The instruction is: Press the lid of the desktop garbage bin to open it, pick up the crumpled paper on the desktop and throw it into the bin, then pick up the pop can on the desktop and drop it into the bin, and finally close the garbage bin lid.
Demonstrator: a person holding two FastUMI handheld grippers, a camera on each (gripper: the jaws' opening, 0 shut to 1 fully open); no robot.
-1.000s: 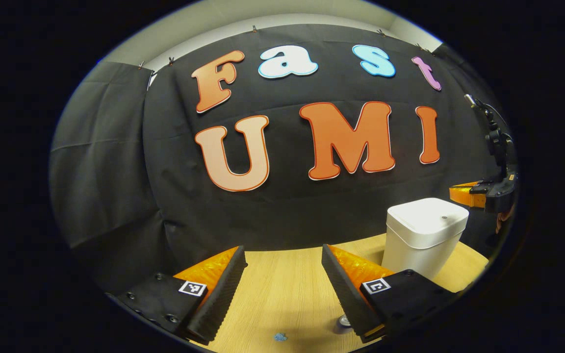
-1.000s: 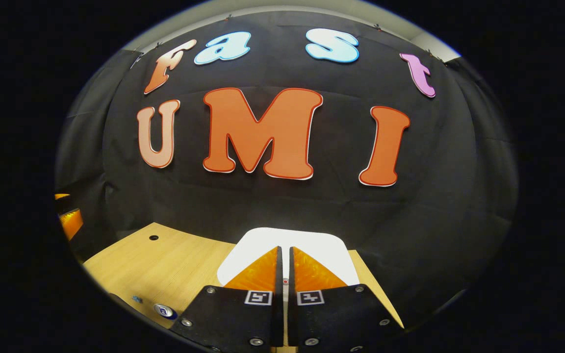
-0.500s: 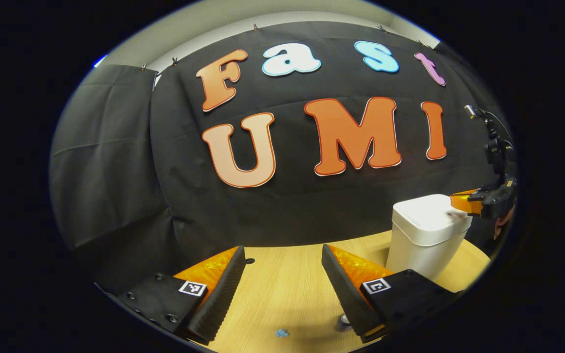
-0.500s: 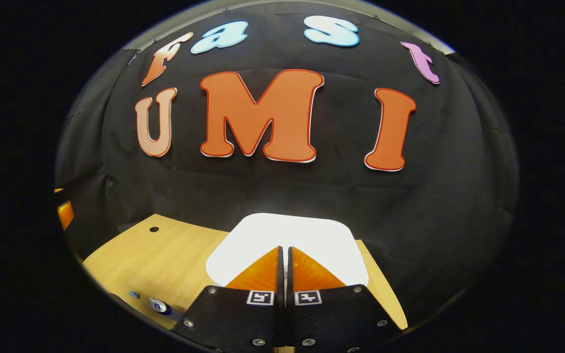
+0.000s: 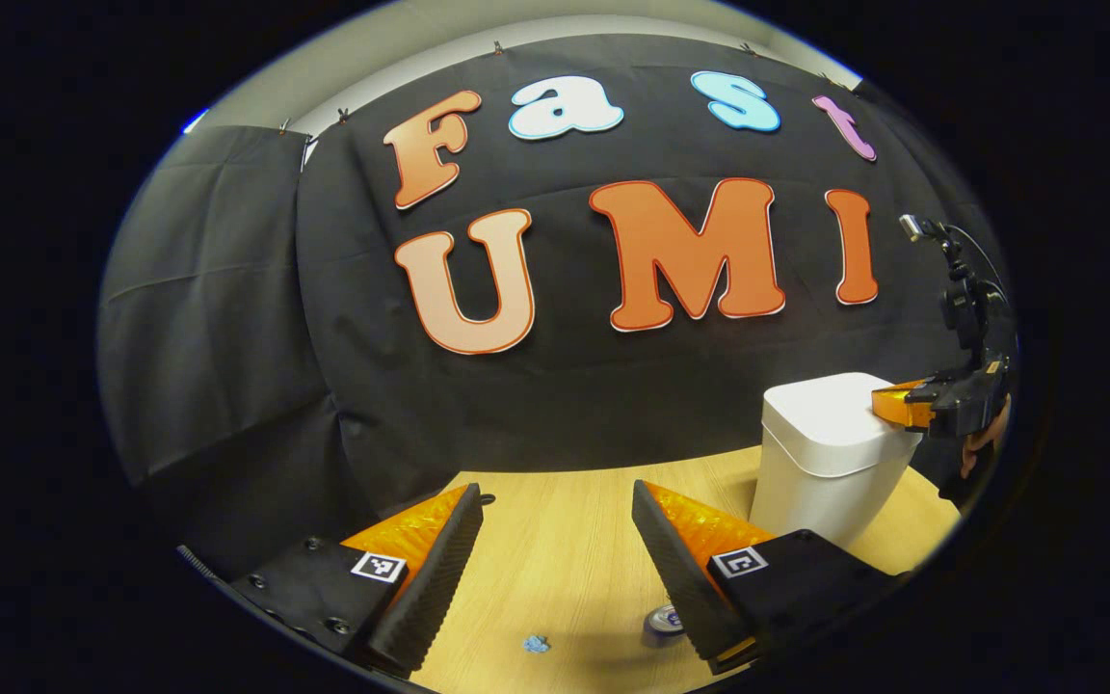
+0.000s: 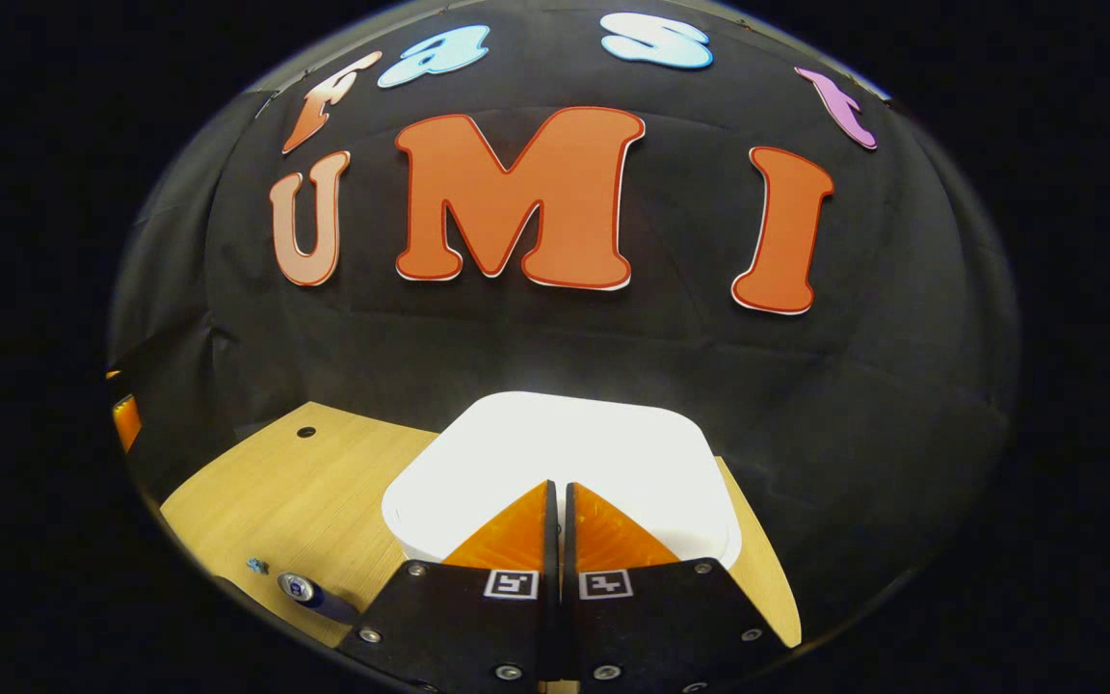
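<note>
1. My left tongs (image 5: 555, 540) gape wide over the tabletop's (image 5: 565, 569) near edge; the pop can (image 5: 661, 622) lies beside their right finger, crumpled paper (image 5: 536, 643) between.
2. My right tongs (image 6: 558, 501) are pinched together, tips on the bin's lid (image 6: 565, 443), farther back.

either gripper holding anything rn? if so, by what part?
Nothing held. Left gripper is open over the desktop. Right gripper is shut with nothing between its fingers, tips at the bin lid.
</note>
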